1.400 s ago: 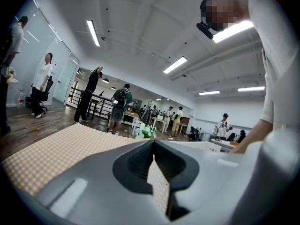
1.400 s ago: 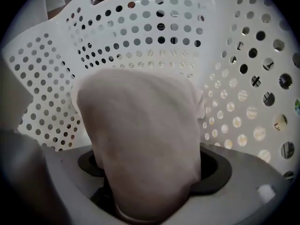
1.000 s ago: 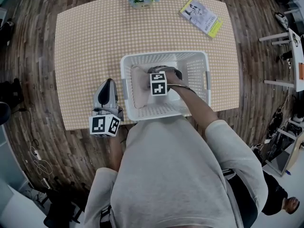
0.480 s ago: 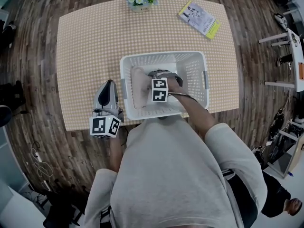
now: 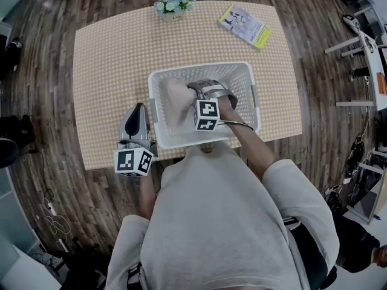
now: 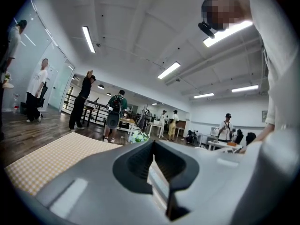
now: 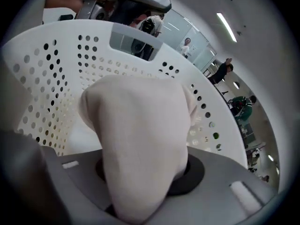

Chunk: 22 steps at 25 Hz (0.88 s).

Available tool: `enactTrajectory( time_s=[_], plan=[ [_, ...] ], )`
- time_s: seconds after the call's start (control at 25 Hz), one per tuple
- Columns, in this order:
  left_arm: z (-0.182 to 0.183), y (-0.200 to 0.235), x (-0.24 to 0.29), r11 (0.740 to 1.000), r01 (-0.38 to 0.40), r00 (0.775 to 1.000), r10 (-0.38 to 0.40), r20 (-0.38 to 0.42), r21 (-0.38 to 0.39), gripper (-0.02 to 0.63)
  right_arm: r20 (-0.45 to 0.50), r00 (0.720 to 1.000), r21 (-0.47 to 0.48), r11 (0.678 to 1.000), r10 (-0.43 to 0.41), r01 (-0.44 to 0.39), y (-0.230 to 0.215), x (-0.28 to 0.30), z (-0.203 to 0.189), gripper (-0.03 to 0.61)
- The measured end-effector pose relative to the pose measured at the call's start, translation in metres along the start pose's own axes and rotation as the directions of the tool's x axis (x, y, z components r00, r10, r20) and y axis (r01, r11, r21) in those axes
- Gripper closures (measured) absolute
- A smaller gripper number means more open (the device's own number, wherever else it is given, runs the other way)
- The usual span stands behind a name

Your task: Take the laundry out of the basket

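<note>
A white perforated laundry basket stands on the checked table near its front edge. Inside it lies a pale beige cloth. My right gripper reaches down into the basket and is shut on that cloth. In the right gripper view the cloth bulges out from between the jaws of the right gripper, with the basket wall behind it. My left gripper rests outside the basket at its left, shut and holding nothing. In the left gripper view the left gripper points out over the table.
A small pot of flowers sits at the table's far edge and a booklet at the far right corner. The checked tabletop extends left of the basket. Several people stand in the room beyond.
The right gripper has closed on the cloth and bunched it up inside the basket. The left gripper has stayed put.
</note>
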<state>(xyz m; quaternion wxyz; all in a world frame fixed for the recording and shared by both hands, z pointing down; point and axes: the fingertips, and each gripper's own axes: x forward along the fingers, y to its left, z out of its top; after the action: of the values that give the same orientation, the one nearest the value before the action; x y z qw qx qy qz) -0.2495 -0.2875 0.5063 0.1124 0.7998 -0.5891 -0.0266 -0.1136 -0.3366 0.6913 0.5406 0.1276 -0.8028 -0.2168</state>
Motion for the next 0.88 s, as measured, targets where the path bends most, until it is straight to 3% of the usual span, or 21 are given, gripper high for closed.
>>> enactTrajectory(
  time_s=[0.36, 0.6, 0.76, 0.88],
  plan=[
    [0.034, -0.024, -0.002, 0.997, 0.048, 0.996, -0.052, 0.071, 0.065, 0.603, 0.081, 0.98, 0.096, 0.98, -0.183, 0.175, -0.045, -0.059, 0.016, 0.413],
    [0.052, -0.033, -0.012, 0.994, 0.047, 0.992, -0.057, 0.111, 0.094, 0.603, 0.113, 0.962, 0.15, 0.961, -0.25, 0.233, -0.058, -0.086, 0.022, 0.412],
    [0.058, -0.039, -0.016, 0.993, 0.051, 0.991, -0.064, 0.121, 0.106, 0.603, 0.152, 0.95, 0.263, 0.938, -0.271, 0.226, -0.058, -0.096, 0.022, 0.411],
    [0.056, -0.043, -0.015, 0.992, 0.057, 0.99, -0.07, 0.119, 0.111, 0.603, 0.216, 0.929, 0.44, 0.879, -0.3, 0.181, -0.063, -0.106, 0.018, 0.411]
  ],
)
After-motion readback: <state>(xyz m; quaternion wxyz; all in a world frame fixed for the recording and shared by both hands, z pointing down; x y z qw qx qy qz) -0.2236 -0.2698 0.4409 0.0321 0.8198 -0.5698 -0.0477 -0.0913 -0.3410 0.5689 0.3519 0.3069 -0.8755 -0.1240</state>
